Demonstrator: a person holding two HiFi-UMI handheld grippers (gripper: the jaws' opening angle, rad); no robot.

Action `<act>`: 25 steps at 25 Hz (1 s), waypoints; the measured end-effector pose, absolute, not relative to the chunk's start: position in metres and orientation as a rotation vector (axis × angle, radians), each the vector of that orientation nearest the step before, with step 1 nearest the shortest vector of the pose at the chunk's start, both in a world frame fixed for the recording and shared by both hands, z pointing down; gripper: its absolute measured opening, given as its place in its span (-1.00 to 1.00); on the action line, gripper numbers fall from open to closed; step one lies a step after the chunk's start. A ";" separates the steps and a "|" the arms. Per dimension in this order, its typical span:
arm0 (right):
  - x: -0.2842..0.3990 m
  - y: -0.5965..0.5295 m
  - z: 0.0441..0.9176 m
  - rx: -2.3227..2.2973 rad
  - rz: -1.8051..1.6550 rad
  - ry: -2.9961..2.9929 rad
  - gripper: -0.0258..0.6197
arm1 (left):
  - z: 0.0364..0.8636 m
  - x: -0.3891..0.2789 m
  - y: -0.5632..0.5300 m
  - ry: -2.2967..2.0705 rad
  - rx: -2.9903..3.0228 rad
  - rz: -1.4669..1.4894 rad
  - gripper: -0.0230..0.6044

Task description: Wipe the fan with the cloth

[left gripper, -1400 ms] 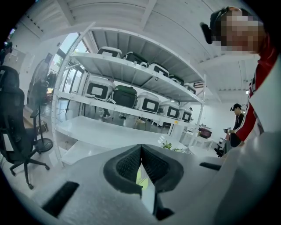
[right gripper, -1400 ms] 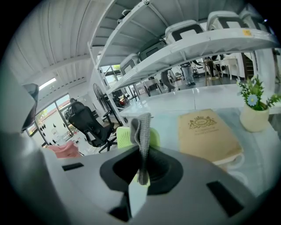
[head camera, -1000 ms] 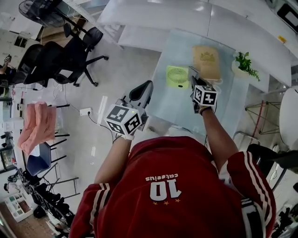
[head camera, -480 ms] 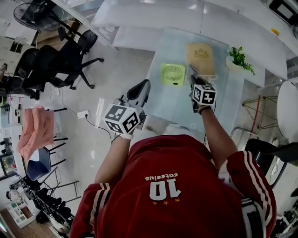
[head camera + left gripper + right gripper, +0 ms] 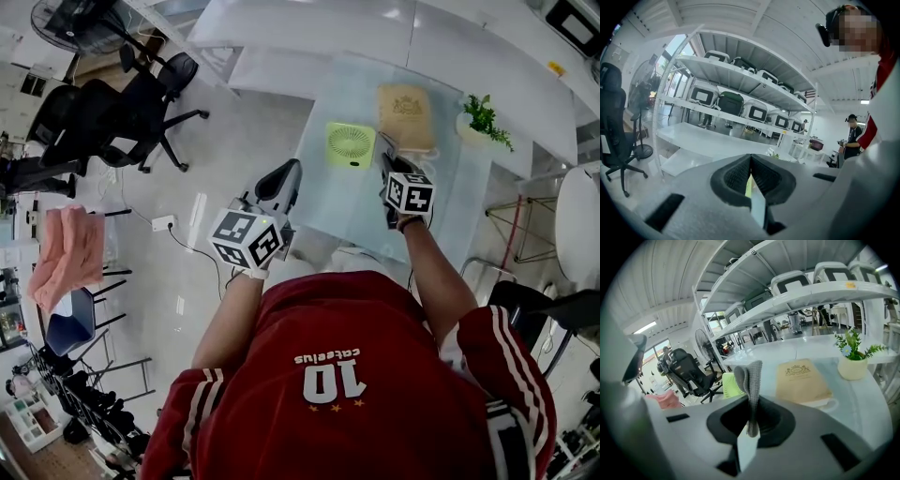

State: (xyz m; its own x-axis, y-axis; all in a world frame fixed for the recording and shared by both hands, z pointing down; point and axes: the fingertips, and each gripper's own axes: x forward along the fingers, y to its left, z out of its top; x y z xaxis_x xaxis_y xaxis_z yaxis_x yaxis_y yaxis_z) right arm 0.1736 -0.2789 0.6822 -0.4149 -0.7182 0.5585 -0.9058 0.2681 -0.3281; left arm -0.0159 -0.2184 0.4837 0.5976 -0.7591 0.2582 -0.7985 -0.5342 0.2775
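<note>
Hanging at the left edge of the head view: pink towel (image 5: 67, 258). Black chairs (image 5: 141, 103) sit upper left on the floor.

Left tool (image 5: 286, 180) is left of centre, at the left edge of the glass desk (image 5: 356, 220). In the left gripper view its jaws are pressed together with nothing between them.

Green fan (image 5: 350, 144) lies flat on the desk, upper centre, grille up.

Right tool (image 5: 387, 161) is just right of the fan. In the right gripper view its jaws pinch a grey cloth (image 5: 751, 380), which stands up folded above them. Contact between cloth and fan cannot be made out.

Tan book (image 5: 406, 116) lies flat just beyond the right tool. Potted plant (image 5: 483, 117) is at upper right, near the book.
</note>
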 end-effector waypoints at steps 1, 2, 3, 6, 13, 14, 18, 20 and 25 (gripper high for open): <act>0.171 -0.278 0.683 1.482 0.890 -2.249 -0.84 | 0.484 -0.017 -0.217 -1.261 2.458 0.149 -0.91; 0.168 -0.277 0.683 1.472 0.889 -2.253 -0.84 | 0.485 -0.019 -0.215 -1.266 2.453 0.149 -0.91; 0.165 -0.276 0.683 1.461 0.889 -2.257 -0.84 | 0.486 -0.020 -0.212 -1.272 2.448 0.150 -0.91; 0.154 -0.276 0.685 1.429 0.884 -2.275 -0.84 | 0.487 -0.027 -0.206 -1.293 2.434 0.154 -0.91; 0.118 -0.273 0.687 1.346 0.874 -2.312 -0.84 | 0.490 -0.053 -0.206 -1.360 2.393 0.155 -0.91; 0.113 -0.272 0.687 1.335 0.872 -2.317 -0.84 | 0.490 -0.054 -0.206 -1.363 2.394 0.154 -0.91; 0.095 -0.270 0.687 1.302 0.874 -2.329 -0.84 | 0.487 -0.057 -0.206 -1.365 2.396 0.146 -0.91; 0.086 -0.268 0.688 1.285 0.873 -2.330 -0.84 | 0.486 -0.059 -0.206 -1.366 2.395 0.140 -0.91; 0.065 -0.270 0.694 1.249 0.861 -2.342 -0.84 | 0.488 -0.062 -0.209 -1.360 2.398 0.141 -0.91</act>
